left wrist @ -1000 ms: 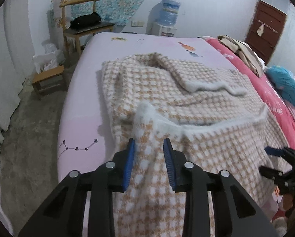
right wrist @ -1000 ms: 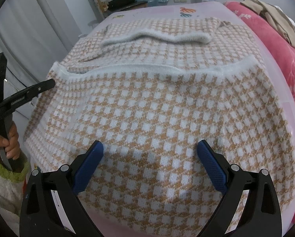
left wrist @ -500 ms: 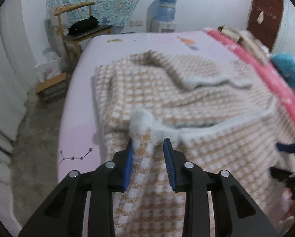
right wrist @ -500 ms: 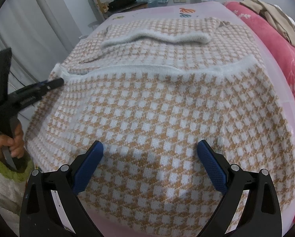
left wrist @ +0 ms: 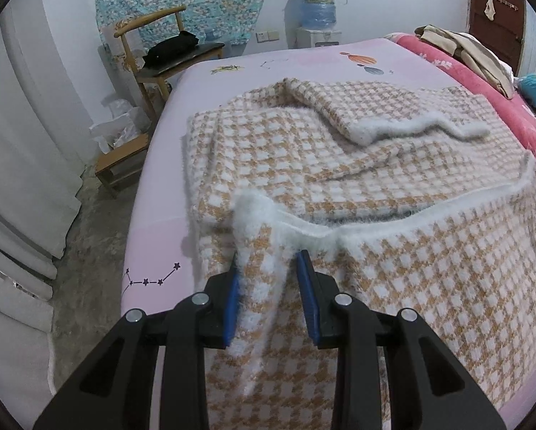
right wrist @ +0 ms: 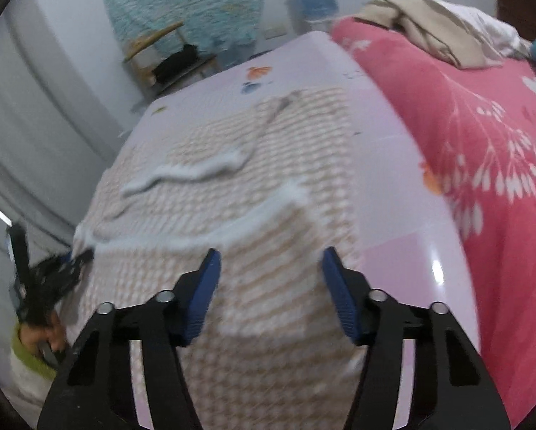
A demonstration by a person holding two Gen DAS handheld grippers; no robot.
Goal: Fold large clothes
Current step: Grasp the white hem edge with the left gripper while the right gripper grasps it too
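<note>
A large tan-and-white checked knit garment [left wrist: 339,165] with fluffy white trim lies spread on the pink bed sheet [left wrist: 160,222]; it also shows blurred in the right wrist view [right wrist: 260,215]. My left gripper [left wrist: 269,268] is shut on a bunched corner of the garment's white-trimmed edge [left wrist: 257,215], lifted slightly. My right gripper [right wrist: 269,268] is open and empty above the garment's near right part. The left gripper [right wrist: 67,261] shows at the left of the right wrist view.
A pink floral blanket [right wrist: 483,150] covers the right side of the bed, with beige clothes [left wrist: 465,50] piled on it. A wooden chair [left wrist: 167,57], a low stool [left wrist: 121,165] and a water dispenser [left wrist: 318,10] stand beyond the bed's left and far edges.
The right gripper has swung to the right and narrowed its opening, and its view is now blurred. The left gripper keeps its hold on the trimmed corner, shifted slightly.
</note>
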